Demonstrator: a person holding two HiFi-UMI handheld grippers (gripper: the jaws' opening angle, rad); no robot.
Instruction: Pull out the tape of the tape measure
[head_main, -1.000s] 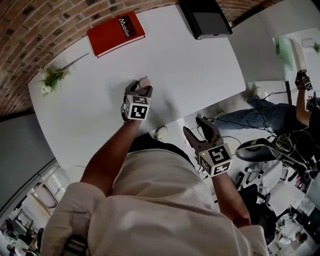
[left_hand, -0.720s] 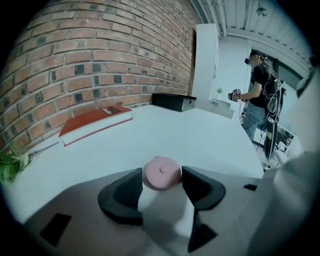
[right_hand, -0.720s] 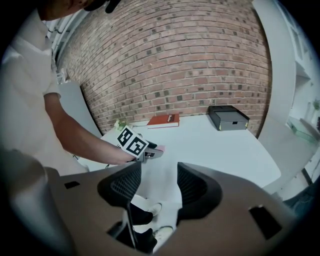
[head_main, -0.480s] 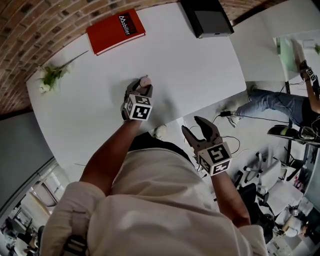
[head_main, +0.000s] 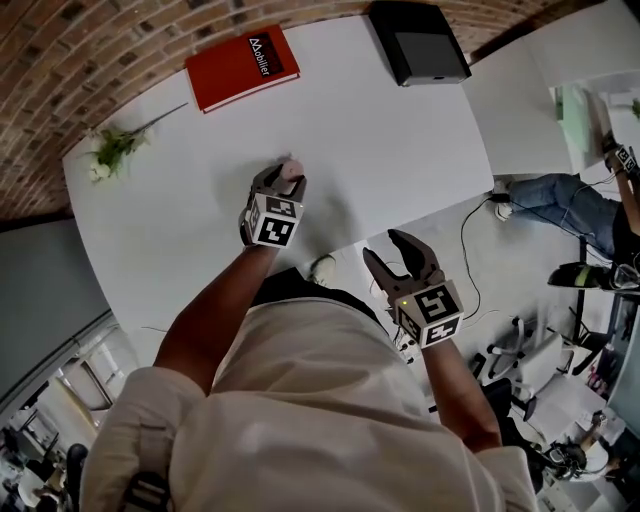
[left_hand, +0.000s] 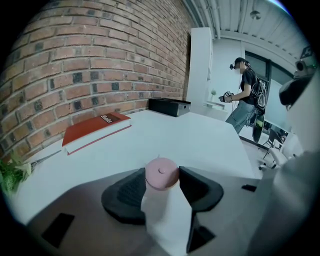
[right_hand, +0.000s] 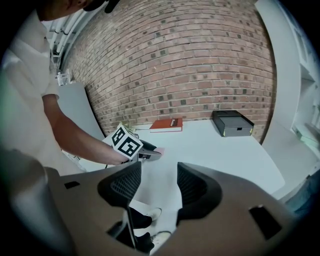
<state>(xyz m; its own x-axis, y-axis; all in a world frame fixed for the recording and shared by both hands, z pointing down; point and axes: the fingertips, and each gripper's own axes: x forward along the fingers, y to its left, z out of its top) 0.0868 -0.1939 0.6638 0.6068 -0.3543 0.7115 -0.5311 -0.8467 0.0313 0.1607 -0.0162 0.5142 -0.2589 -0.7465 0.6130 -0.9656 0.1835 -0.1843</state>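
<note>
The tape measure (left_hand: 161, 174), a small round pink case, is seen on the white counter (head_main: 400, 130), in its middle part and somewhat towards the person's side. It is gripped by the left claw (head_main: 283, 172). In the left gripper view the case sits between the two dark pads, and each pad is pressed against one side of it. The jaws have just been closing onto it. The left claw is angled down towards the counter, with its marker cube facing up to the head camera.

The right claw (head_main: 388, 252) is held off the counter's near edge, over the floor and well apart from the tape measure. Its jaws are spread wide and nothing is held between them. Through the gap, the counter edge and a pair of shoes (right_hand: 150, 215) on the floor are seen.

A red book (head_main: 243, 67) lies flat at the far side of the counter, near the brick wall. A black box (head_main: 420, 42) is placed at the far right corner. A green sprig (head_main: 112, 150) lies at the far left edge. A second person (left_hand: 245, 90) is seen standing in the background beyond the counter.
</note>
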